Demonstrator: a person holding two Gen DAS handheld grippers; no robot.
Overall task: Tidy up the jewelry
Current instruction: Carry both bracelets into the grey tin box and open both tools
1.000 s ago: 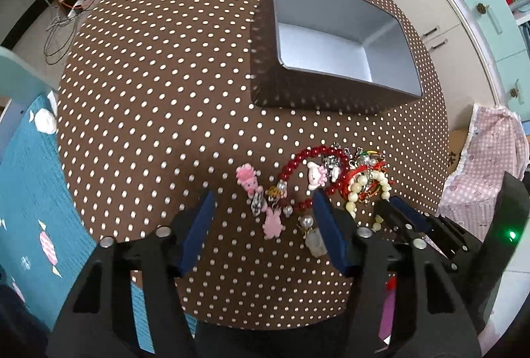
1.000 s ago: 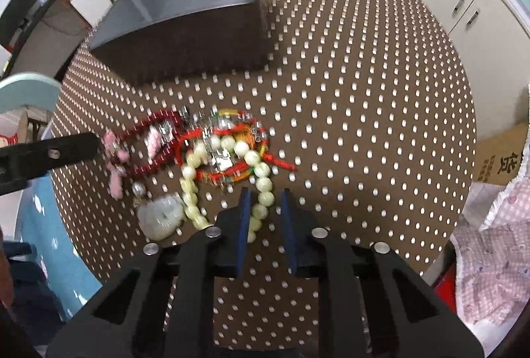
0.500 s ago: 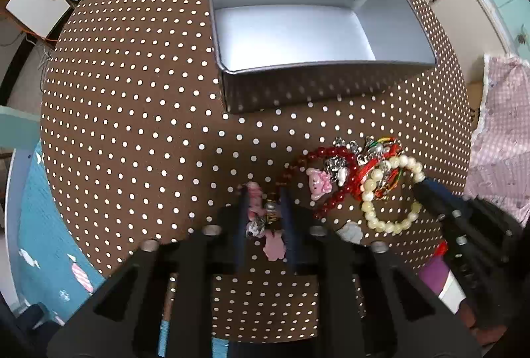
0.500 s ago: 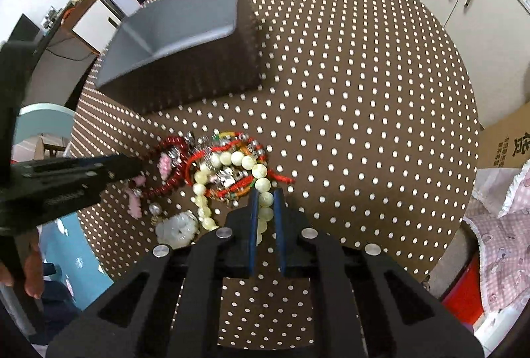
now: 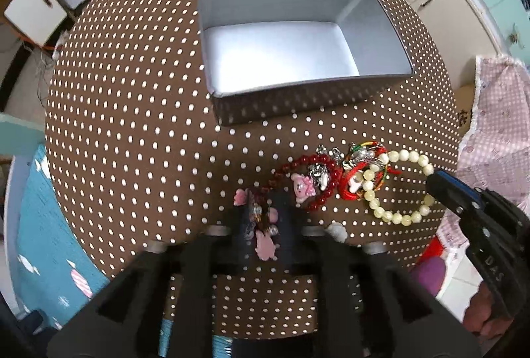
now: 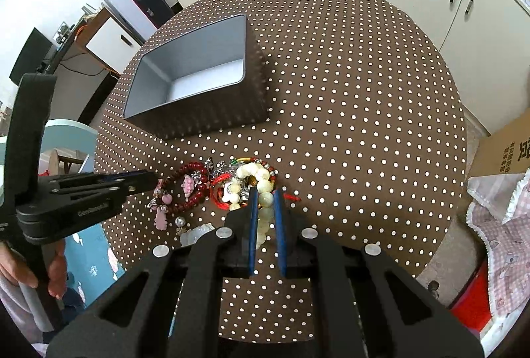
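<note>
1. The left tongs [image 5: 265,208] point steeply down at the near rim of the surface [image 5: 132,92]. Their jaws have just been opening, and the pink charm strand [image 5: 265,245] lies between them. They look spread wider than the strand, so I judge it loose rather than gripped.
2. The right tongs [image 6: 265,195] are pressed together on the pale bead bracelet [image 6: 263,175], pinching one side of the loop. The rest of it trails onto the heap. Holding it by one side probably lets it draw free of the tangle.
3. The heap lies close to the surface's near edge. The red bead bracelet [image 5: 298,164], a red cord bundle [image 5: 351,189] and silver charms touch and overlap. A pale pendant [image 5: 338,230] sits almost on the edge, so a careless drag could tip pieces to the floor.
4. Beyond the heap is a strip of bare cloth, then the open box [image 5: 298,99]. It looks empty, and its near wall faces the jewelry. That is the likely destination, and anything carried must clear the wall.
5. There is open room left of and behind the box. Cupboards stand well apart.
</note>
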